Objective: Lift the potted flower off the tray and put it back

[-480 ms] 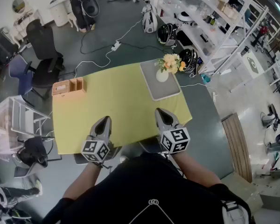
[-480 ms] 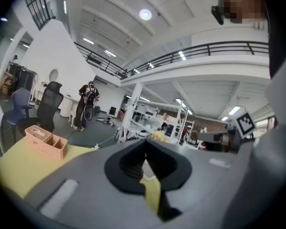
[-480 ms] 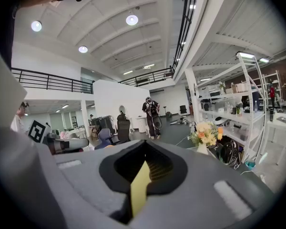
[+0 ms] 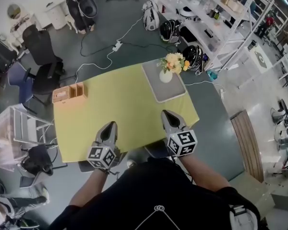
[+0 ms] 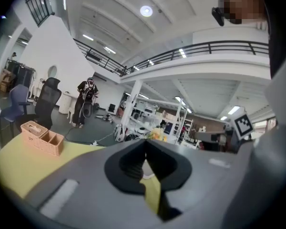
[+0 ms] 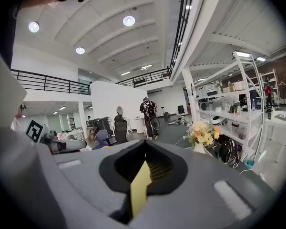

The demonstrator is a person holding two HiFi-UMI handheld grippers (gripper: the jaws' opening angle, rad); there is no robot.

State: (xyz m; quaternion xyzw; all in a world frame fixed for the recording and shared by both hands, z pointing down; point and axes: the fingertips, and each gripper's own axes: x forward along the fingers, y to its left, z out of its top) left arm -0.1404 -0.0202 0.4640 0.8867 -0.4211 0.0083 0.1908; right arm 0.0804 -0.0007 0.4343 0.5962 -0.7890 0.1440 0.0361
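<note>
The potted flower (image 4: 168, 67), orange and yellow blooms in a white vase, stands upright on the grey tray (image 4: 169, 91) at the far right of the yellow table (image 4: 120, 109). The right gripper view shows the potted flower (image 6: 200, 134) ahead to the right. Both grippers hover over the near table edge, far from the flower. My left gripper (image 4: 110, 127) is shut, empty. My right gripper (image 4: 167, 115) is shut, its tips together with nothing in them. In the left gripper view the blooms (image 5: 156, 134) peek just above the jaws.
A tan wooden box (image 4: 69, 92) with compartments sits at the table's far left corner. Office chairs (image 4: 38, 47), cables and white shelving (image 4: 216, 18) surround the table. A wooden bench (image 4: 247, 145) lies to the right on the floor.
Both grippers have drifted slightly toward me along with the view; nothing was taken hold of or let go.
</note>
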